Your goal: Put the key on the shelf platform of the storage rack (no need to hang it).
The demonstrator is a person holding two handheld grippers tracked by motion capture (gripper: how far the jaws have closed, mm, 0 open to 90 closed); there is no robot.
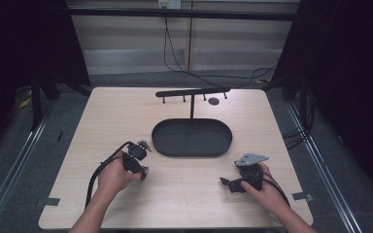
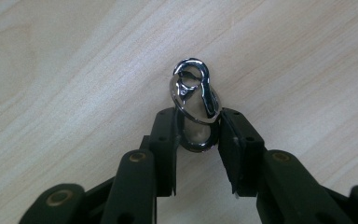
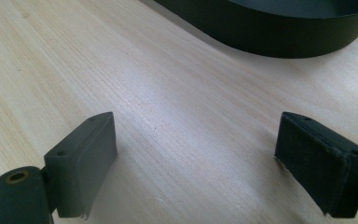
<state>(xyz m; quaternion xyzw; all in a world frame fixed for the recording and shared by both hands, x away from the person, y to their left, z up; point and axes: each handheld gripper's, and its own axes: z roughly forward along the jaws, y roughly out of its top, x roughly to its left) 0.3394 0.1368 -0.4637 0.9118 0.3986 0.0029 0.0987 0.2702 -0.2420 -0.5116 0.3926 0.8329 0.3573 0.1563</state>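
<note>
Clamping one metal ring (image 2: 195, 105) — left hand-held gripper (image 2: 197, 133); right hand-held gripper (image 3: 230, 156) spread, unloaded.

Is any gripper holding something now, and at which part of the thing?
The left gripper pinches a shiny metal ring by its lower end, pads on both sides. The right gripper is open and holds nothing.

Glossy chromed metal clasp (image 2: 193, 100); matt pale wood-grain table (image 2: 74, 70).
</note>
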